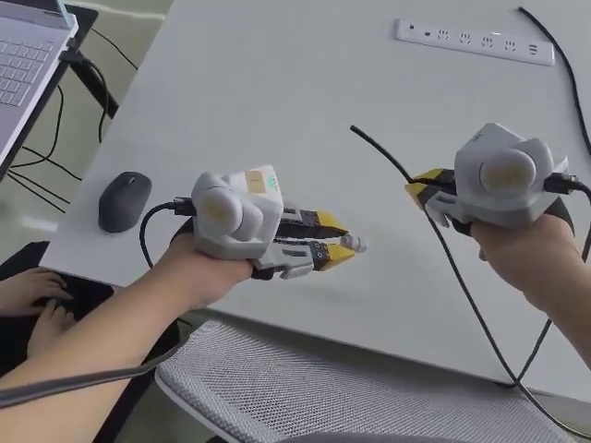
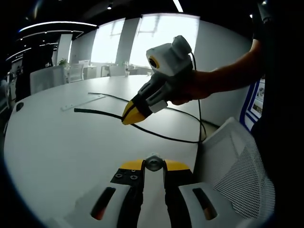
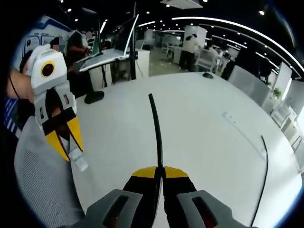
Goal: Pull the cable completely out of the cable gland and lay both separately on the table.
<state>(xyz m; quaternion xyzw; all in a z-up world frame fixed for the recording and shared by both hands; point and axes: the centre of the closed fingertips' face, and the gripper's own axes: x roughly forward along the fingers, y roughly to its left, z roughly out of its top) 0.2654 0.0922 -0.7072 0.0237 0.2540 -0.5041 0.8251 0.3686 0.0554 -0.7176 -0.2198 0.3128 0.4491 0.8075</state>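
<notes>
The pulling looks done: the gland (image 1: 355,244) and the cable (image 1: 379,152) are well apart, each in the air above the counter (image 1: 277,92). The left hand-held gripper (image 1: 338,242) is clenched on the gland, pinched at its tips. The right hand-held gripper (image 1: 417,191) is clamped on the cable a little back from its free end, which sticks out bare past the jaws, while the rest trails off the counter's near edge. What is left, by my reading, is the laying down: neither piece is on the counter yet, and they should land apart. Counted: one gland, one held cable, two hand-held grippers, one power strip (image 1: 476,42) with a second dark cord (image 1: 561,55) beside it, one mouse (image 1: 124,200), one laptop (image 1: 23,55)
</notes>
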